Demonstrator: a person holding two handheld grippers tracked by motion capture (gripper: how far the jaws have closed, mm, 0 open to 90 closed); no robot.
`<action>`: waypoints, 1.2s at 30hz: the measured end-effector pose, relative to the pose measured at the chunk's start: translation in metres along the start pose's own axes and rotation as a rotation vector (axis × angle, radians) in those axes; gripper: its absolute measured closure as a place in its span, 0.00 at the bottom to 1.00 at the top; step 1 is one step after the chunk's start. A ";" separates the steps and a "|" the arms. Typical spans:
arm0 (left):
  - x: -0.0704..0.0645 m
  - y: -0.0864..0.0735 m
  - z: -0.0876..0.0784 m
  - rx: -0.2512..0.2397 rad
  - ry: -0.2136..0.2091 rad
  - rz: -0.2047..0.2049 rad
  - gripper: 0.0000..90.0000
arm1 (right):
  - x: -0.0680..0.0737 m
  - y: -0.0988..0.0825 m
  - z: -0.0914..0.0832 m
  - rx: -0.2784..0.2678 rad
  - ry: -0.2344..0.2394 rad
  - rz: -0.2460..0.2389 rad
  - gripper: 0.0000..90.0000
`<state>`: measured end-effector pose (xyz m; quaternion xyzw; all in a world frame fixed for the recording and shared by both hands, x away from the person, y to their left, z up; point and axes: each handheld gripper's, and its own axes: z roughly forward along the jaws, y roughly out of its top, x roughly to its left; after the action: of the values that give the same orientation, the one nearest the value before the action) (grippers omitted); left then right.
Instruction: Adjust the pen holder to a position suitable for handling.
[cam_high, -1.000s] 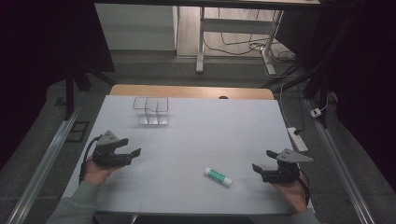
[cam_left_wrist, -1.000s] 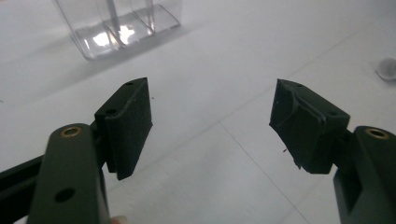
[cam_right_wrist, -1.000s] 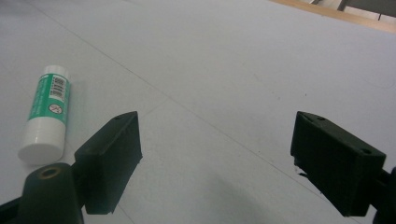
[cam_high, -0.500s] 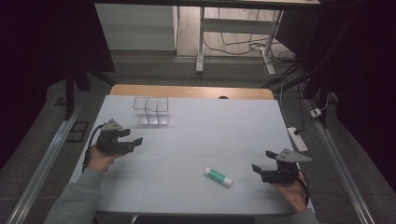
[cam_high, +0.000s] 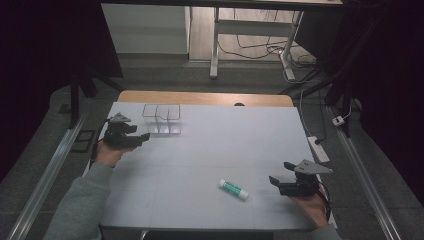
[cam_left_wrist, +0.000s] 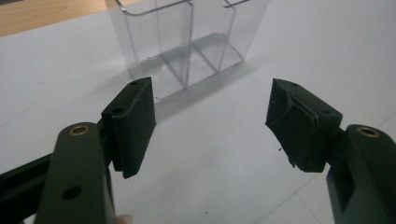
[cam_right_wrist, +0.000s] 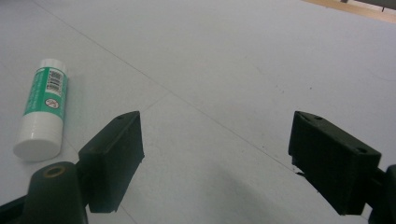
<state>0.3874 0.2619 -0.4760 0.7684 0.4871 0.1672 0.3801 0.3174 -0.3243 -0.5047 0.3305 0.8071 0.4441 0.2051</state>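
Clear, hard-walled plastic two-compartment organizer (cam_high: 161, 119) stands upright at the far left of the matte white counter (cam_high: 225, 145), just ahead of the empty left gripper (cam_high: 141, 138), jaws apart. A smooth green-and-white cylindrical glue stick (cam_high: 233, 189) lies diagonally near the right gripper (cam_high: 275, 183), also apart, empty.

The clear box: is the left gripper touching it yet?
Apart. The left gripper view shows bare table between the open left gripper and the clear box; the high view shows a gap too.
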 end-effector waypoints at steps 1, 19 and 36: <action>0.000 0.000 0.000 0.000 0.000 0.000 0.36 | 0.000 0.000 0.000 0.000 0.000 0.000 0.20; 0.039 0.013 0.020 0.026 0.077 -0.044 0.65 | 0.001 -0.002 0.004 0.019 0.007 -0.001 0.21; 0.057 0.021 0.057 0.100 0.073 -0.008 0.99 | 0.000 -0.002 0.006 0.018 0.009 0.001 0.22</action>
<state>0.4626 0.2828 -0.5038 0.7778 0.5115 0.1692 0.3238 0.3204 -0.3213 -0.5098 0.3308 0.8118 0.4383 0.1984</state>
